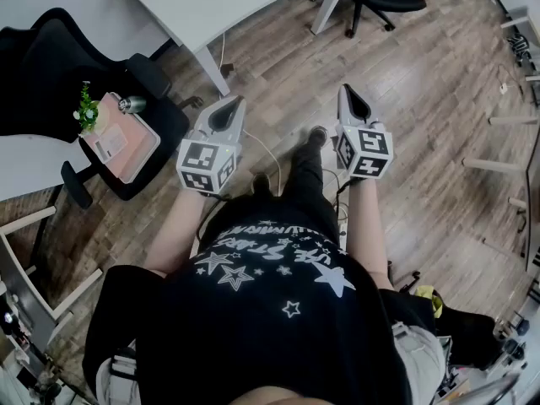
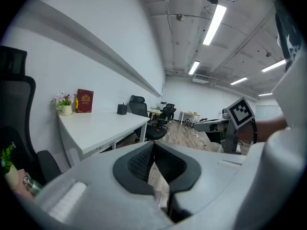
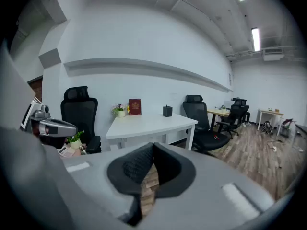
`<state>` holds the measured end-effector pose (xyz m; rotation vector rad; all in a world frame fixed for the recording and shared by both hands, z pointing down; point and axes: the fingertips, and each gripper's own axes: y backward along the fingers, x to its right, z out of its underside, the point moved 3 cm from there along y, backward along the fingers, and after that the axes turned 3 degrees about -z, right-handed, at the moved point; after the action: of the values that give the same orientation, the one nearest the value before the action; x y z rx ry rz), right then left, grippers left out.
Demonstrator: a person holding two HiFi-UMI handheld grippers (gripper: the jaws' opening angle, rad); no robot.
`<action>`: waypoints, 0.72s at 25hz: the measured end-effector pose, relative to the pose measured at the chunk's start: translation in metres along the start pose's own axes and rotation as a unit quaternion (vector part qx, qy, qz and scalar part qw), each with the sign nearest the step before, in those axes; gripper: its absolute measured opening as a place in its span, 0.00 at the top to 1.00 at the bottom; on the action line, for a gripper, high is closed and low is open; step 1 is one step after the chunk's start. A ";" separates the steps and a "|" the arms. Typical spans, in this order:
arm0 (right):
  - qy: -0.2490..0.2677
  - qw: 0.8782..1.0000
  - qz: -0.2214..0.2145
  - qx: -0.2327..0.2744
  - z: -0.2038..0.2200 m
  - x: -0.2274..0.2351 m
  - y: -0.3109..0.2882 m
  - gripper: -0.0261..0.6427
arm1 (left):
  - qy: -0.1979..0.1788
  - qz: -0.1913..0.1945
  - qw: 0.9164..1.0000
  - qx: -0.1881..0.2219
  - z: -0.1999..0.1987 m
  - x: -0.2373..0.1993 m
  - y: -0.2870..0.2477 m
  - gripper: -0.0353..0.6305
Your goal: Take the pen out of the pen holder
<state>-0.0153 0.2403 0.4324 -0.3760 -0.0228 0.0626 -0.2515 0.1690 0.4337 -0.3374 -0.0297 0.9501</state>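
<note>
not started: left claw [image 1: 232, 108] and right claw [image 1: 349, 98] both closed, empty, well apart from the counter [image 3: 148, 123]; that black box [image 3: 167, 110] may be the holder.

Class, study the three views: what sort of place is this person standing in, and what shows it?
Most likely an open-plan office: a long white desk, black swivel chairs at several desks, and strip lights on the ceiling over a wood-look floor.

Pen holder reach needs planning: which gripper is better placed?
Right gripper, slightly: the pen holder sits almost straight above its shut jaws; the left gripper aims right of it. Both are far off.
</note>
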 end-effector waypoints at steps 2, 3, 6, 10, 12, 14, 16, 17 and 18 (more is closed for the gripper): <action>-0.004 1.000 -0.001 -0.002 0.002 -0.006 0.004 0.95 | 0.002 -0.001 1.000 0.000 0.003 0.001 0.007 0.93; -0.005 1.000 -0.002 -0.004 0.003 -0.008 0.007 0.95 | 0.004 -0.001 1.000 -0.001 0.004 0.002 0.011 0.93; -0.002 1.000 -0.007 -0.007 0.003 -0.015 0.014 0.95 | 0.008 -0.001 1.000 -0.004 0.010 0.003 0.021 0.93; 0.014 1.000 -0.012 -0.006 -0.006 -0.017 0.020 0.95 | 0.001 -0.002 1.000 0.002 0.008 0.002 0.028 0.93; 0.017 1.000 -0.011 -0.006 -0.012 -0.015 0.020 0.95 | 0.002 -0.006 1.000 0.006 0.004 -0.002 0.028 0.93; 0.013 1.000 -0.009 -0.007 -0.016 -0.013 0.017 0.95 | 0.009 -0.013 1.000 0.007 0.003 -0.007 0.028 0.93; 0.009 1.000 -0.013 -0.007 -0.018 -0.012 0.012 0.95 | 0.017 -0.021 1.000 0.005 0.005 -0.010 0.028 0.93; 0.008 1.000 -0.018 -0.004 -0.020 -0.012 0.008 0.95 | 0.020 -0.024 1.000 0.004 0.005 -0.010 0.026 0.93; 0.006 1.000 -0.024 0.002 -0.023 -0.011 0.002 0.95 | 0.021 -0.027 0.999 0.005 0.004 -0.010 0.024 0.93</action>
<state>-0.0253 0.2334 0.4097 -0.3716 -0.0203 0.0124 -0.2769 0.1745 0.4316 -0.3462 0.0046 0.8885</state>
